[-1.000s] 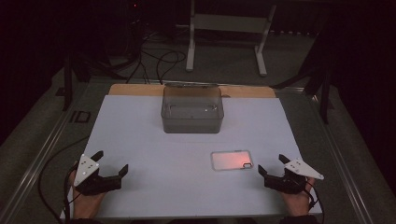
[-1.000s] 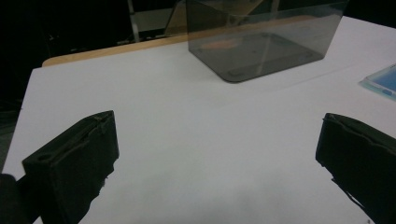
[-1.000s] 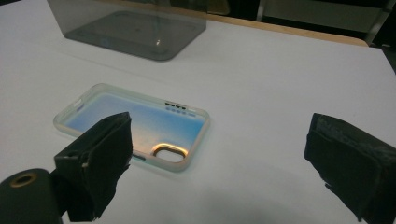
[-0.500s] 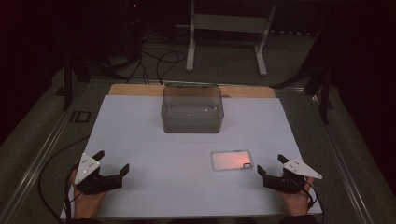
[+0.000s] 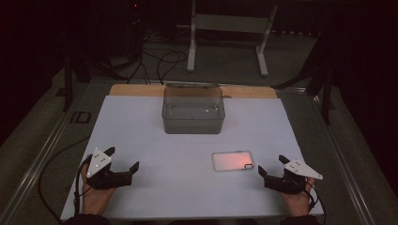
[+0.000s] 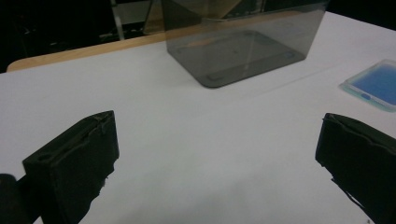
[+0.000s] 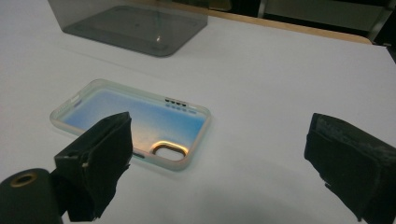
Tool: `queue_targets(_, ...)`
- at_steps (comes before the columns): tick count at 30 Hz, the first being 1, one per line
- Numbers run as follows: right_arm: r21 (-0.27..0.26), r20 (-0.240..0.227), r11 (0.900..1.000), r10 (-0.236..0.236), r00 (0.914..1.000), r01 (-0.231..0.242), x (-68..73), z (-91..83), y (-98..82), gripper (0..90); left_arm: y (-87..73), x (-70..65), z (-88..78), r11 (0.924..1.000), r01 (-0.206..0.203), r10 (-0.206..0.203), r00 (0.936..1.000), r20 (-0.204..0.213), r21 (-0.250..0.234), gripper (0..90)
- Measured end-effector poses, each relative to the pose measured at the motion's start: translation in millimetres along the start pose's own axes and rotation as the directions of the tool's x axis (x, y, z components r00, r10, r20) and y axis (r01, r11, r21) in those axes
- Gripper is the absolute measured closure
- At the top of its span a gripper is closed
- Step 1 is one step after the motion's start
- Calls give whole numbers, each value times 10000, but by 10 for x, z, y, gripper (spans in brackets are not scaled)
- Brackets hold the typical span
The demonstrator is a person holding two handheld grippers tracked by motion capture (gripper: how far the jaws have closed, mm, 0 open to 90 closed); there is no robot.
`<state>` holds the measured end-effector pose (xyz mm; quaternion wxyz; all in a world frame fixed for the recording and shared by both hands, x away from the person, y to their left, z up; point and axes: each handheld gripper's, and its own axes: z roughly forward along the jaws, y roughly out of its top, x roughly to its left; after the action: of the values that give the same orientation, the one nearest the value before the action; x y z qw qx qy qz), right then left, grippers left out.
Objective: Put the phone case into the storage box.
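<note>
While the high view renders the phone case (image 5: 233, 161) as a pinkish slab lying flat on the white desk (image 5: 187, 187), the right gripper view shows it (image 7: 133, 123) with a blue inside, pale translucent walls, a camera cut-out at one corner and a row of small holes in its far edge; in the left gripper view the case (image 6: 376, 84) is cut off by the right edge of the frame. The smoky clear plastic box (image 5: 193, 109) stands open-topped near the desk's far edge, well apart from the case; the left gripper view (image 6: 243, 46) shows its moulded floor through the wall, though its rim is cut off at the top; whether anything lies inside is hard to make out. The left claw (image 5: 123, 159) sits near the desk's near left corner, jaws wide apart and holding nothing, the hand (image 5: 96, 199) beneath it palm up, partly hidden by the grey plate. The right claw (image 5: 271, 165) sits near the near right corner, just beside the case but not touching it, jaws likewise wide and empty; its hand (image 5: 296, 202) lies under the tool, wrist cut off at the bottom edge. The room beyond the desk is dark.
</note>
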<state>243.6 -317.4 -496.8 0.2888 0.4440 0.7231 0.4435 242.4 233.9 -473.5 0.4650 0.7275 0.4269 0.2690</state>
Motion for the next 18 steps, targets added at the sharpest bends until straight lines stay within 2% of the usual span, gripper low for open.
queue_targets(6,0,-32,10000,18,10000,-18,-3,2,-1,79,70,-50,71,9998,-206,205,9996,194,18,10)
queue_targets(18,-36,-70,10000,59,10000,-59,-9,2,1,78,239,-208,286,9976,-695,690,9949,729,39,11)
